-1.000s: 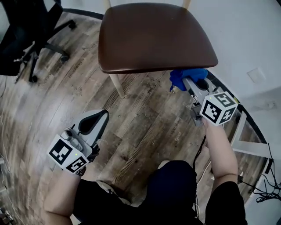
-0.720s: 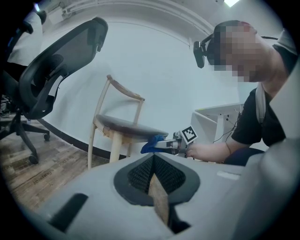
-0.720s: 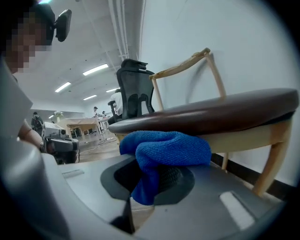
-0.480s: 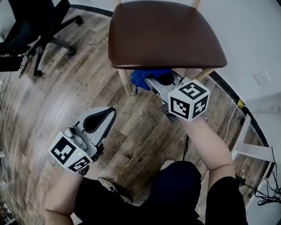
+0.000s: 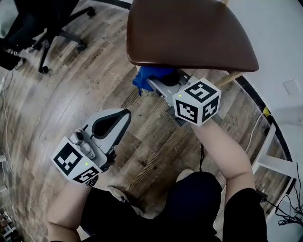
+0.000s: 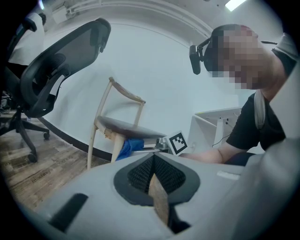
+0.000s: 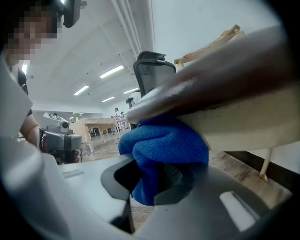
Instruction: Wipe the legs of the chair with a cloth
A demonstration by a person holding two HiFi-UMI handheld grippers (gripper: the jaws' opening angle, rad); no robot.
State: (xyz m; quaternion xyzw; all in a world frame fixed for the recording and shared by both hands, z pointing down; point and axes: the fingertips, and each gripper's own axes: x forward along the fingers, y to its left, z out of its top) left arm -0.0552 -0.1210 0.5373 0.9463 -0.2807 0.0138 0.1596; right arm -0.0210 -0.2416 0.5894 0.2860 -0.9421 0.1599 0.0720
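Head view: bright, even, diffuse light, no glare. A soft shadow lies under the dark brown padded chair seat (image 5: pixel 189 33) on the grey-brown wood plank floor (image 5: pixel 47 118). The planks bow toward the frame edges (wide-angle distortion). Focus is sharp throughout.

Left gripper view: black vignette at the corners. The white ceiling light panel (image 6: pixel 236 4) at top right is slightly blown out. The body of the pale grey left gripper (image 6: pixel 153 157) is close to the lens and soft.

Right gripper view: the white ceiling strip lights (image 7: pixel 111 71) are at upper left. The seat edge near the lens is smeared by blur. The crumpled blue microfibre cloth (image 7: pixel 164 145) is fairly sharp, its weave visible.
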